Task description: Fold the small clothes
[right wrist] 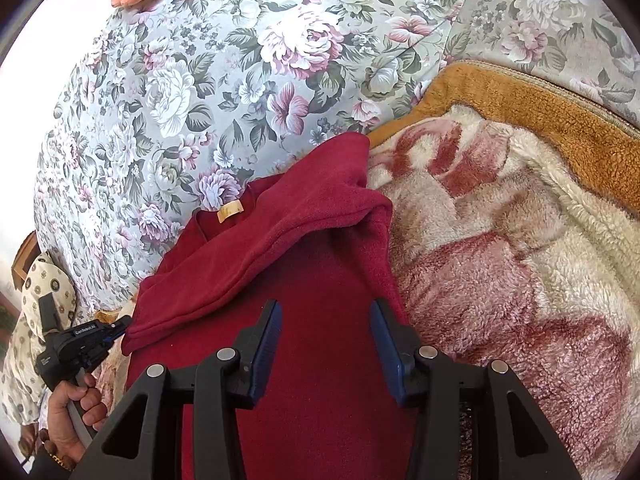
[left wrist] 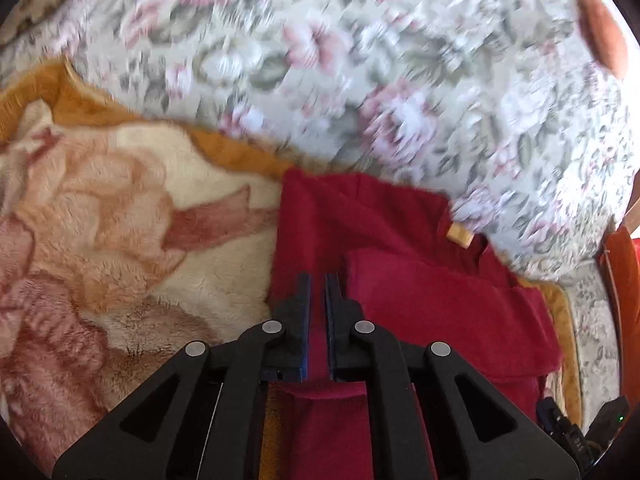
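I have the dark red fleece top (right wrist: 280, 280) lying on the plush floral blanket (right wrist: 500, 240), which is spread over a bed with a flower-print bedspread (right wrist: 180, 100). The neck and its tan label (right wrist: 230, 212) point away from me, toward the bedspread. 1 sleeve or side panel (right wrist: 248, 248) is already laid across the body, so I judge the fold is partly done.

My left gripper (left wrist: 318, 280) has its fingers nearly together. A strip of red cloth shows in the slim gap, but I cannot tell whether it is pinched or simply lies below. My right gripper (right wrist: 324, 320) hovers over the body of the top with its fingers about half spread and nothing between them; the red cloth seen there lies underneath.

To do this step well, I would lower the right fingers onto the near hem edge, take both layers together, and carry the hem toward the label in a low arc. I would keep the folded panel flat so the fleece does not drag on the shaggy blanket.
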The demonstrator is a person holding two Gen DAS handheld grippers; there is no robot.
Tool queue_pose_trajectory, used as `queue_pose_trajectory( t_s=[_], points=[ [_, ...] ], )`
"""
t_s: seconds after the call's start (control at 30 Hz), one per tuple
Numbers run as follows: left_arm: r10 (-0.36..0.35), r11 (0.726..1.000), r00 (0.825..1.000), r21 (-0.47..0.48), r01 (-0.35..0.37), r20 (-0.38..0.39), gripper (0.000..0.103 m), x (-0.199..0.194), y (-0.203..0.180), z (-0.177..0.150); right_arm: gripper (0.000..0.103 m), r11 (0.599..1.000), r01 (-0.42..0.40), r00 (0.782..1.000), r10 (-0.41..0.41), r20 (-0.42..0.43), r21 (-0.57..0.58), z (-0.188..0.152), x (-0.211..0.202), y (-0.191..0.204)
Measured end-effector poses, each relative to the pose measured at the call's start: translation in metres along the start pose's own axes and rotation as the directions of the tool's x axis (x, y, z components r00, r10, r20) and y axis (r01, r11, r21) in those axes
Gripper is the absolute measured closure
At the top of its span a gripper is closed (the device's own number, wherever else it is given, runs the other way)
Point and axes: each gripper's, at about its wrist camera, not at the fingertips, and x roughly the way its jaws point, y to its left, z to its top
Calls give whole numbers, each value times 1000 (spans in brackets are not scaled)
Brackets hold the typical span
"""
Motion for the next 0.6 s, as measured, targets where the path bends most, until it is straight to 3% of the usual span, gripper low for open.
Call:
queue_pose_trajectory(
  t_s=[0.07,0.17,0.2,0.27,0.3,0.37,0.5,0.6],
  points=[
    [-55,996,998,66,55,4,100,-2,-23,-4,58,1000,3,1000,-3,0,-3,0,0,1],
    [-105,979,990,163,120,-96,100,19,-57,-12,58,1000,7,1000,-7,-3,-12,0,1,2],
    [-98,976,985,182,124,-144,100,31,-64,-15,57,1000,8,1000,-8,-3,-15,0,2,2],
    [12,975,984,221,28,-177,101,46,-67,-20,57,1000,5,1000,-5,-3,-12,0,1,2],
    [67,970,983,241,-25,-169,101,50,-63,-21,57,1000,2,1000,-2,-3,-10,0,1,2],
    [94,974,983,219,-57,-159,100,48,-51,-19,57,1000,-4,1000,4,-2,-6,0,1,1],
    [58,982,992,187,-36,-111,100,41,-33,-24,58,1000,10,1000,-10,25,-13,3,-7,3],
    [49,981,997,192,-37,-58,100,37,-32,-31,58,991,74,989,-59,138,-111,19,-28,18]
  ],
)
